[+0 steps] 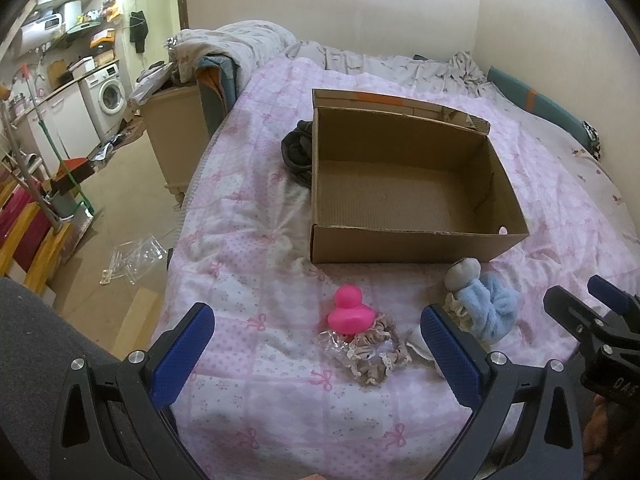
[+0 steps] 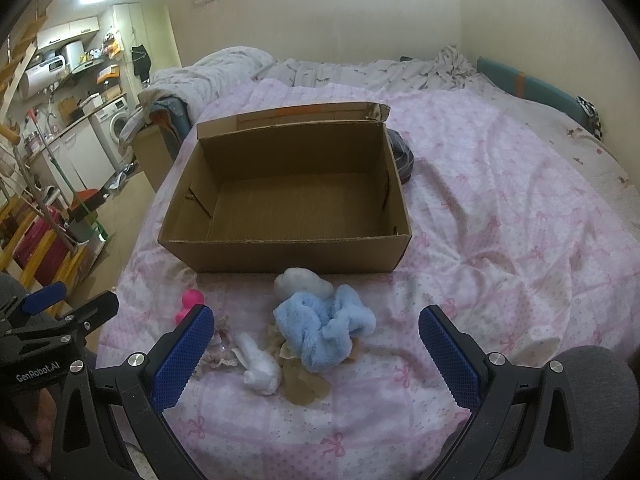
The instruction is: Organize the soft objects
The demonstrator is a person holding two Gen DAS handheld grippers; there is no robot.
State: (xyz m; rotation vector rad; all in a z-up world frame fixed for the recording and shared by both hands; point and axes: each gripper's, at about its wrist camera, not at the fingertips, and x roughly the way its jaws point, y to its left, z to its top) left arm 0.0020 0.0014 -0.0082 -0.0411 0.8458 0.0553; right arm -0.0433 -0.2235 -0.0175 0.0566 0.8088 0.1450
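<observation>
An open cardboard box (image 2: 284, 204) sits empty on the bed (image 2: 500, 240), which is covered by a pink bow-print quilt. The soft things lie in a loose cluster on the quilt just in front of the box's near wall: a pink rubber duck (image 1: 349, 312) resting against a frilly beige scrunchie (image 1: 374, 354), a fluffy light-blue cloth (image 2: 324, 330) with a grey-white plush ball (image 2: 302, 282) touching its far edge, and a small white fabric piece (image 2: 260, 366) lying over some brownish lace. A dark bundle (image 1: 296, 152) lies against the box's outer side, apart from the rest.

The left tool (image 1: 318, 354) hovers low over the duck and scrunchie with its fingers spread wide and nothing between them. The right tool (image 2: 316, 354) hangs over the blue cloth and white piece, likewise spread wide and empty. Nothing is in the box yet, so the sorting looks barely begun.

The risks come from the crowding. The blue cloth overlaps the lace and touches the plush ball, so a pinch there could drag a neighbour along or catch the quilt itself. The smooth, rounded duck may squirt out of a squeeze. The two tools work close together and could collide, and the light box may slide if bumped.
</observation>
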